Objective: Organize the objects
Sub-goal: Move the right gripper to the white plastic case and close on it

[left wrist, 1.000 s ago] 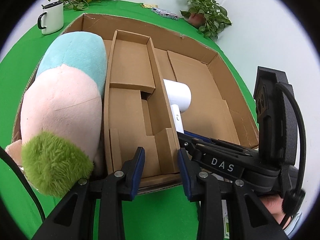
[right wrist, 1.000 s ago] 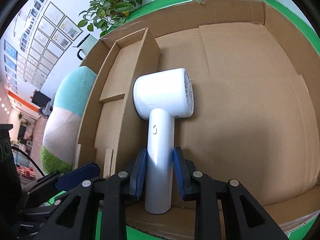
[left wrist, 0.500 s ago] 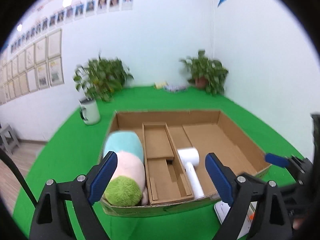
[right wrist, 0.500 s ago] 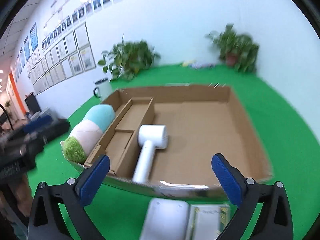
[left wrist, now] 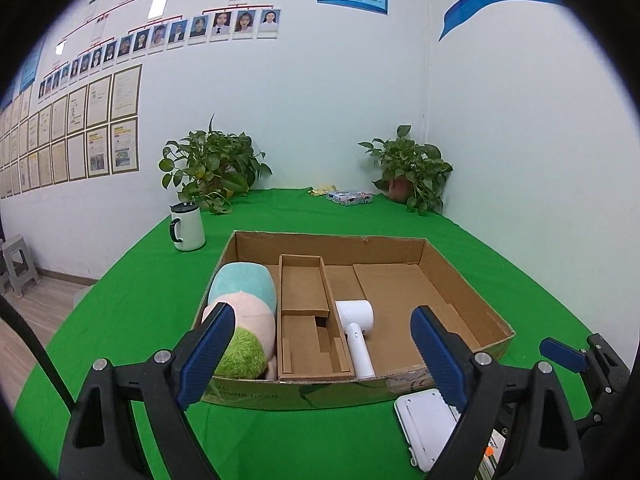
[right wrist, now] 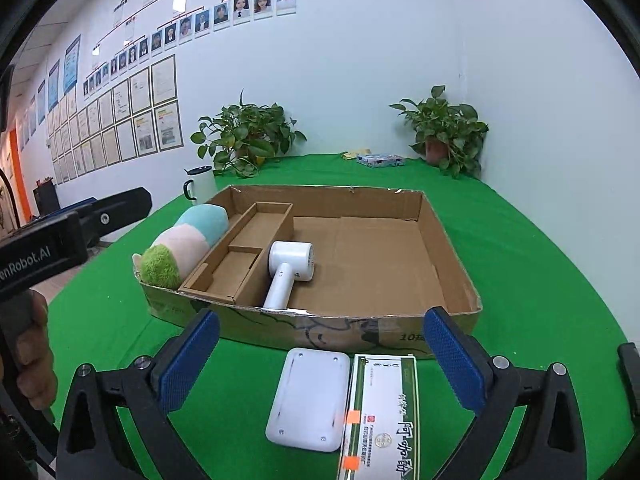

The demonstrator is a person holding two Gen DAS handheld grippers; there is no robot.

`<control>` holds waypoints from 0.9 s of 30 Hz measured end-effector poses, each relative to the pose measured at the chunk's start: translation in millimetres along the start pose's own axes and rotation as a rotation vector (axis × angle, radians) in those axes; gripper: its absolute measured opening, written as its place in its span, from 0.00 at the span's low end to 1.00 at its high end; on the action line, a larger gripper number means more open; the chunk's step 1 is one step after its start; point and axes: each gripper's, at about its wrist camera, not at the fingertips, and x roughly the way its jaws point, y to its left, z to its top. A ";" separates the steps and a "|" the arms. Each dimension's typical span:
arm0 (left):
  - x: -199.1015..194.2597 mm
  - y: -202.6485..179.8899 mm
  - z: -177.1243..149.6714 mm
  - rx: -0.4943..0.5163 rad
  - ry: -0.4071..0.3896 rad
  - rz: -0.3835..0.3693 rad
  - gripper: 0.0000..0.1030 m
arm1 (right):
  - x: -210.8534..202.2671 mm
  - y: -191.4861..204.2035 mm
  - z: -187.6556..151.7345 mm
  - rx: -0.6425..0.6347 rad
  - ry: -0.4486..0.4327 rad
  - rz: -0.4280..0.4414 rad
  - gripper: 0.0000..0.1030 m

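Note:
A shallow cardboard box point(left wrist: 460, 280) lies on the green table. Inside it are a plush toy point(left wrist: 244, 312) on the left, a cardboard insert point(left wrist: 304, 292) in the middle and a white hair dryer point(left wrist: 356, 328) beside the insert. My left gripper point(left wrist: 321, 310) hovers open before the box's near wall, holding nothing. My right gripper point(right wrist: 322, 314) is wide open and empty too, above a flat white device point(right wrist: 310, 396) and a green-and-white carton point(right wrist: 384, 412) that lie in front of the box. The same hair dryer point(right wrist: 290, 264) rests free in the box point(right wrist: 452, 256).
A white mug point(left wrist: 186, 226) stands at the far left of the table. Two potted plants point(left wrist: 212, 168) point(left wrist: 412, 168) and a small packet point(left wrist: 350, 197) sit along the back wall. A stool point(left wrist: 18, 260) stands on the floor at the left. A hand point(right wrist: 28, 356) holds the left gripper's body.
Both grippers opened wide, pulled back from the box and rose. The right one let go of the hair dryer's handle, and the dryer stays in the box.

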 end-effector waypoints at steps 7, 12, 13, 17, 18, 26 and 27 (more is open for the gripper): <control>-5.1 3.9 -5.1 -0.015 0.022 0.002 0.87 | -11.8 0.3 -2.4 -0.014 -0.020 -0.001 0.99; -9.4 4.5 -10.0 -0.026 0.024 -0.002 0.87 | -15.5 -2.0 -7.3 -0.029 -0.015 0.004 0.99; -9.8 4.1 -10.7 -0.025 0.025 0.001 0.87 | -16.5 -2.6 -7.8 -0.029 -0.016 0.003 0.99; -9.4 4.1 -12.5 -0.014 0.028 0.028 0.87 | -17.9 -6.2 -8.9 -0.022 -0.013 -0.004 0.99; -9.2 4.5 -13.5 -0.012 0.029 0.031 0.87 | -18.4 -7.1 -9.3 -0.019 -0.014 -0.005 0.99; 6.4 12.8 -29.7 -0.025 0.158 -0.046 0.87 | -19.9 -7.2 -29.8 -0.025 0.031 0.238 0.99; 10.9 15.8 -34.2 -0.035 0.193 -0.076 0.87 | -19.8 -2.4 -37.2 -0.041 0.052 0.282 0.99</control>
